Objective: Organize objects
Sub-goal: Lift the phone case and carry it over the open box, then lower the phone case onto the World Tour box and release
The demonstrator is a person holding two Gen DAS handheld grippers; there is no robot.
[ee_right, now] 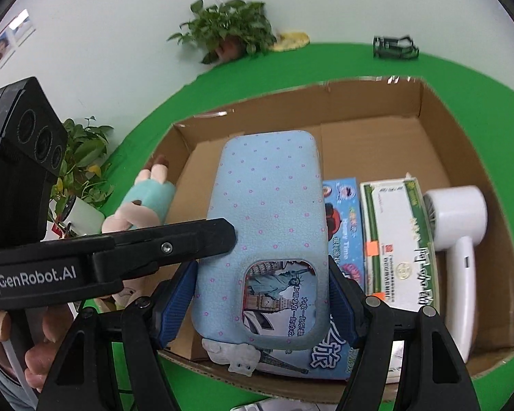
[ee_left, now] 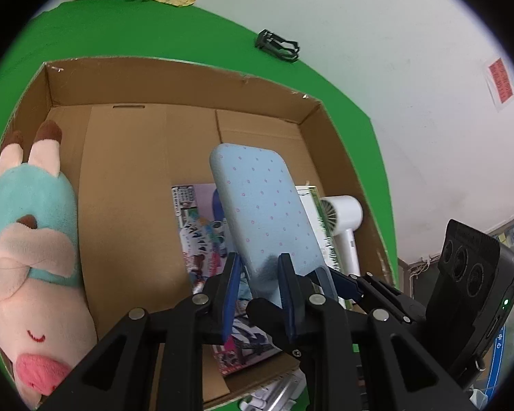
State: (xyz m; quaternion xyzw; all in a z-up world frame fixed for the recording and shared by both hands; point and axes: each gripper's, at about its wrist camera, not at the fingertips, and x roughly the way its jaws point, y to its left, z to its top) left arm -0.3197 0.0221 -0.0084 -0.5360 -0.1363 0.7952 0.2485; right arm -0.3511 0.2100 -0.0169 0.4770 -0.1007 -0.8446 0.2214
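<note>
A light blue phone case (ee_left: 264, 212) with pink dots is held above the open cardboard box (ee_left: 174, 78). My left gripper (ee_left: 260, 294) is shut on its lower end. My right gripper (ee_right: 262, 304) grips the same phone case (ee_right: 267, 205) by its sides, near the camera cutout. In the box lie a pink plush toy with a teal shirt (ee_left: 27, 226) at the left, a colourful flat box (ee_left: 205, 239) under the case, a white and green carton (ee_right: 397, 236) and a white hair dryer (ee_right: 459, 226) at the right.
The box stands on a green cloth (ee_left: 154, 30). A black folding holder (ee_left: 277, 45) lies beyond the box. Potted plants (ee_right: 229, 30) stand at the back and at the left (ee_right: 82, 157). White walls are behind.
</note>
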